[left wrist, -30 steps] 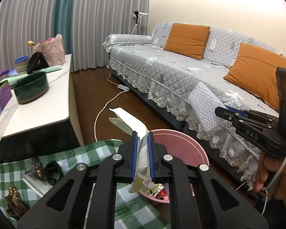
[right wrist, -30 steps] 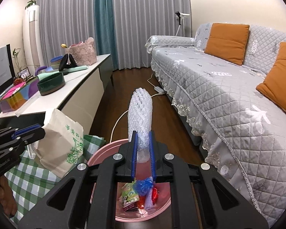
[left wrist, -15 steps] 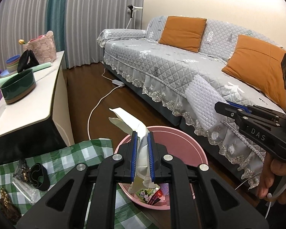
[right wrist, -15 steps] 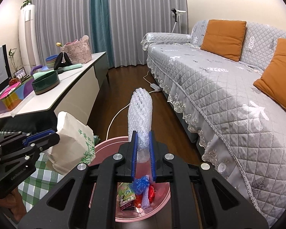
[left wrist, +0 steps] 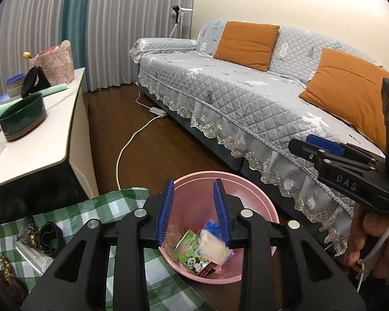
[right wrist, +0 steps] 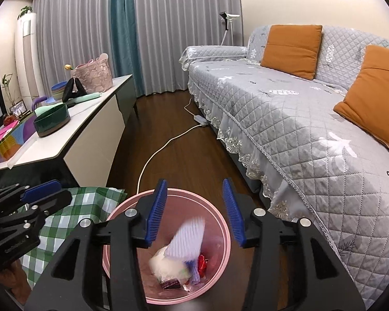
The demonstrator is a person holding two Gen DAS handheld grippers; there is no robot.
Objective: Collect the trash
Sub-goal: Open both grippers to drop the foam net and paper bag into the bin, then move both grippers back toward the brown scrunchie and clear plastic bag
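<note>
Pink bin (right wrist: 116,233) holds wrappers plus a blurred white foam sleeve (right wrist: 189,235) and pale paper wad (right wrist: 166,264), both apparently dropping in. I've got my right gripper (right wrist: 194,212) over the bin, fingers spread, empty. My left gripper (left wrist: 194,212) likewise spread wide, holding nothing. Still left: dark wrappers (left wrist: 28,230) and clear plastic (left wrist: 31,256) on the green checked cloth (left wrist: 96,207). I judge it partway done.
</note>
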